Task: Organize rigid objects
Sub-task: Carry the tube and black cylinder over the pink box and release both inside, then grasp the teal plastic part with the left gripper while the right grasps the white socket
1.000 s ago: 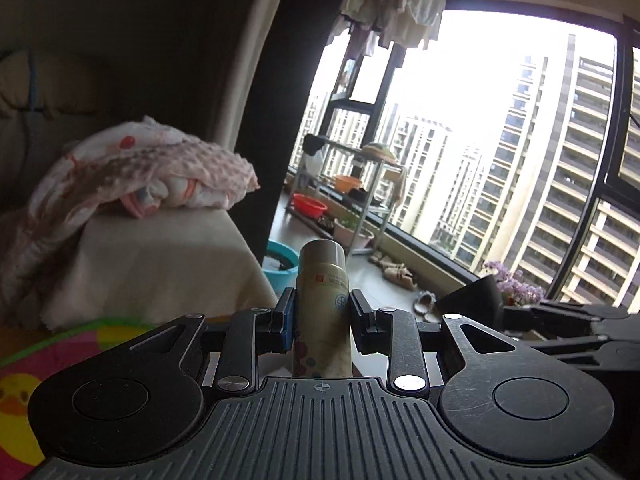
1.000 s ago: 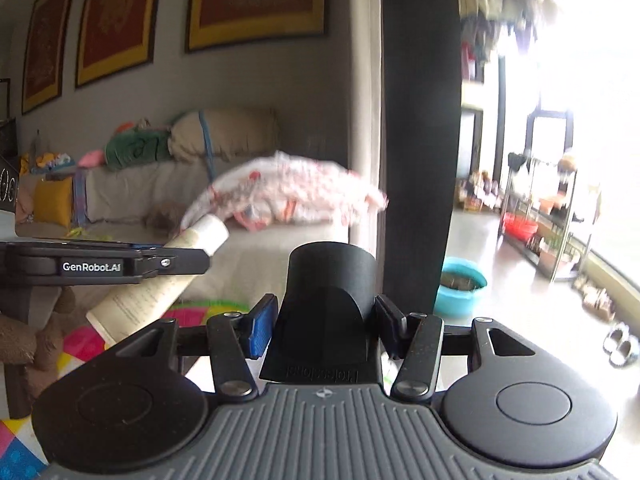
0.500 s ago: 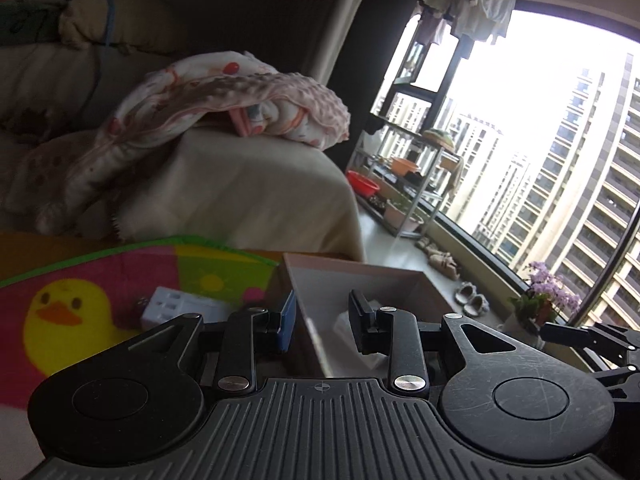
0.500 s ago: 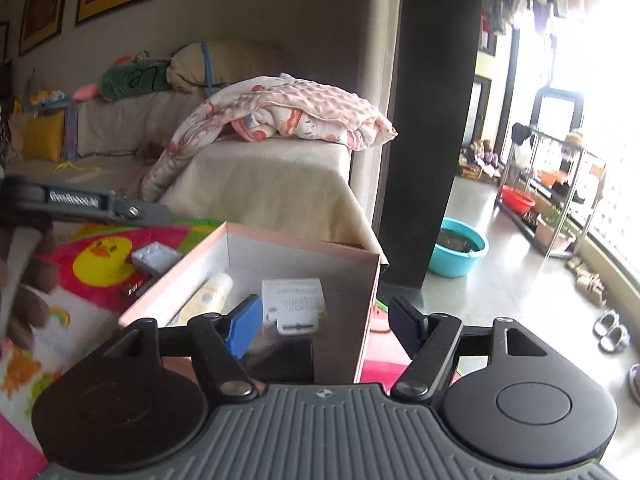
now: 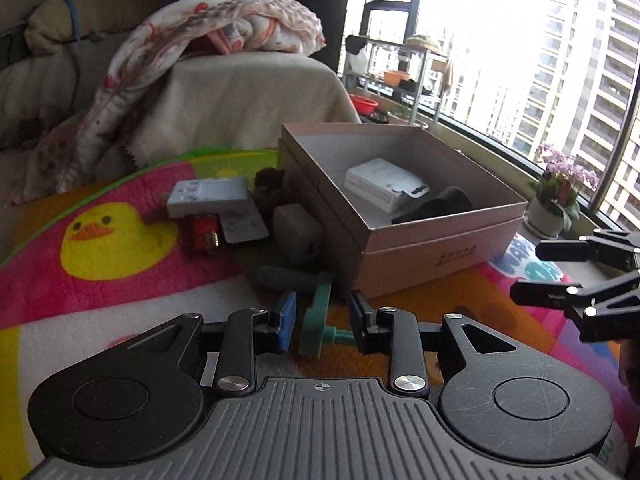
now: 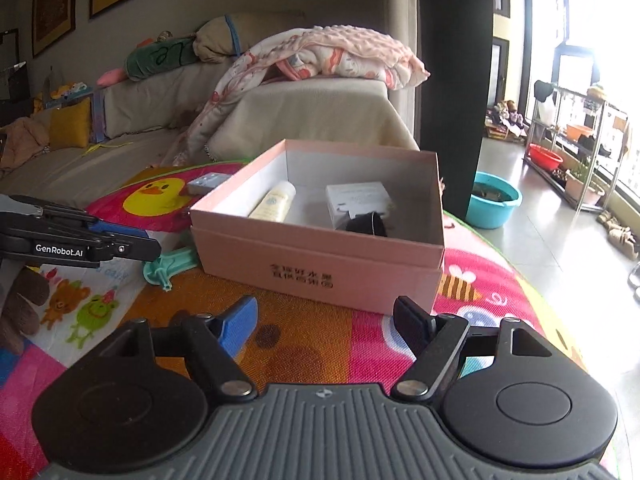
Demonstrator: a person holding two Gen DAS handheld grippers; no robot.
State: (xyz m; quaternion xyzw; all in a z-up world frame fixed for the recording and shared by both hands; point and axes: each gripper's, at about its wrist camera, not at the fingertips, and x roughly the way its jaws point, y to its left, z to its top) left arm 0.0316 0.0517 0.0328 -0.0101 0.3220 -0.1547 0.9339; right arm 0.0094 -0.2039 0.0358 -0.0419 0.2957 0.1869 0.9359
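Jaws of left gripper point(image 5: 322, 322) spread around green tool point(image 5: 317, 326); right gripper point(image 6: 326, 330) spread, empty.

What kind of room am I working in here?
Most likely a home living room, high up: a covered sofa with a baby blanket, a cartoon play mat underfoot, and apartment towers outside the window.

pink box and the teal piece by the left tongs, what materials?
Pink box: looks like matte cardboard or paperboard, with thin straight walls, a white inner face and printed text on the front. Teal piece: probably moulded plastic or rubber, one even colour with rounded edges and a dull sheen; the views cannot settle which. Left tongs sit open around it.
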